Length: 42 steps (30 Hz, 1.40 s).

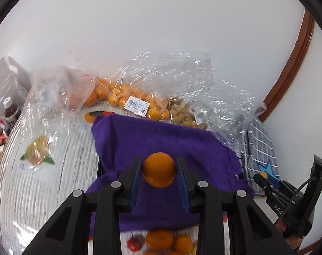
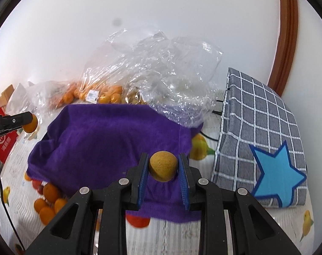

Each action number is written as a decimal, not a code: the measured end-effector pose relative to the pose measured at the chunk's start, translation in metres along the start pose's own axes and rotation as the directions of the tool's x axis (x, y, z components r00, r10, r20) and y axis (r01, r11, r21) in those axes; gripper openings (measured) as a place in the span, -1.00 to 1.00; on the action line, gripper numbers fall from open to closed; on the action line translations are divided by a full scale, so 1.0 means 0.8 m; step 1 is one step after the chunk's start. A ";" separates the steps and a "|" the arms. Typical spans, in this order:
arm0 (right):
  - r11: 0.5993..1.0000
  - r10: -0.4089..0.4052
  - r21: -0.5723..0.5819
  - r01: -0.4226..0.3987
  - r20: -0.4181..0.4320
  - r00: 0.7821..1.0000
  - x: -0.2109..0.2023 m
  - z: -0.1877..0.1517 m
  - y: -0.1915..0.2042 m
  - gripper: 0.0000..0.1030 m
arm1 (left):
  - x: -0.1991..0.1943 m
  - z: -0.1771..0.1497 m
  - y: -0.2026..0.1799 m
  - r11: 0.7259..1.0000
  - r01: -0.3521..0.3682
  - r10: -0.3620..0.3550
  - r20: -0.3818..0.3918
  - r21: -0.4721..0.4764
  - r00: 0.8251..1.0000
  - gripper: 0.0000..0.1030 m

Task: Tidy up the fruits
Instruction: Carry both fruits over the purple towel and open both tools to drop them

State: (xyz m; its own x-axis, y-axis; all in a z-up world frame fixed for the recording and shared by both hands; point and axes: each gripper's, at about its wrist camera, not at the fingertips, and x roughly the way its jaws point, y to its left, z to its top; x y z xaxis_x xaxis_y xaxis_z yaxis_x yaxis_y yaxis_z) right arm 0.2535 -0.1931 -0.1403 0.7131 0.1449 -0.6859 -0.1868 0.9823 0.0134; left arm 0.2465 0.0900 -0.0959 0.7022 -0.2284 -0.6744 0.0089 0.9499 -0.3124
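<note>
My left gripper (image 1: pixel 159 169) is shut on a small orange (image 1: pixel 159 169) and holds it above a purple cloth (image 1: pixel 167 142) that covers a box. My right gripper (image 2: pixel 163 166) is shut on a brownish-yellow round fruit (image 2: pixel 163 166) over the right part of the same purple cloth (image 2: pixel 110 131). The left gripper with its orange (image 2: pixel 30 123) shows at the left edge of the right wrist view. The right gripper (image 1: pixel 265 177) shows at the right in the left wrist view. Loose oranges (image 2: pixel 47 201) lie on the table beside the cloth.
Clear plastic bags of oranges (image 1: pixel 127 97) and pale small fruit (image 1: pixel 184 112) lie against the white wall. A grey checked box with a blue star (image 2: pixel 265 144) stands at the right. A bottle (image 1: pixel 10 111) stands far left. The tablecloth (image 1: pixel 44 180) is striped with fruit prints.
</note>
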 end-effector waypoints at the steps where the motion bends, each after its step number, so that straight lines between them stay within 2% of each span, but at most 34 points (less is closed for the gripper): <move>1: 1.000 -0.002 0.000 0.002 -0.003 1.000 0.007 0.004 0.000 -0.47 | 0.007 0.003 0.002 1.000 0.003 -0.003 -0.006 -0.002 1.000 -0.41; 13: 1.000 -0.008 -0.009 0.007 -0.097 0.995 0.097 0.015 0.001 -0.47 | 0.089 0.027 0.018 0.997 0.033 -0.040 -0.091 -0.069 0.995 -0.41; 17: 1.000 -0.017 -0.022 0.014 -0.110 0.994 0.118 0.016 0.006 -0.47 | 0.106 0.022 0.020 0.998 0.018 -0.025 -0.125 -0.052 0.992 -0.41; 30: 1.000 -0.004 -0.005 0.003 -0.156 0.988 0.148 0.011 0.004 -0.47 | 0.140 0.008 0.029 0.999 -0.016 0.008 -0.194 -0.043 0.981 -0.41; 36: 1.000 -0.003 -0.006 0.002 -0.156 0.988 0.148 0.010 0.007 -0.46 | 0.142 0.009 0.027 0.999 -0.021 0.014 -0.195 -0.033 0.981 -0.40; 38: 1.000 0.006 0.000 -0.006 -0.161 0.987 0.148 0.011 0.008 -0.35 | 0.142 0.008 0.027 0.999 -0.024 0.018 -0.194 -0.031 0.981 -0.40; 40: 0.999 0.035 0.011 -0.033 -0.177 0.984 0.144 0.013 0.009 -0.13 | 0.143 0.008 0.025 0.999 -0.032 0.026 -0.200 -0.024 0.979 -0.40; 42: 0.999 0.048 0.014 -0.046 -0.174 0.983 0.133 0.012 0.010 -0.04 | 0.143 0.009 0.024 0.999 -0.035 0.031 -0.202 -0.017 0.979 -0.28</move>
State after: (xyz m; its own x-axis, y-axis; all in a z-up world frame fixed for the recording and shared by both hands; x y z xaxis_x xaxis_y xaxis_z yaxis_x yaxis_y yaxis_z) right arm 0.3345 -0.1684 -0.2062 0.5745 0.1689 -0.8009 -0.2101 0.9761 0.0551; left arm 0.3319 0.0835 -0.1740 0.5441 -0.2370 -0.8049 -0.0280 0.9536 -0.2997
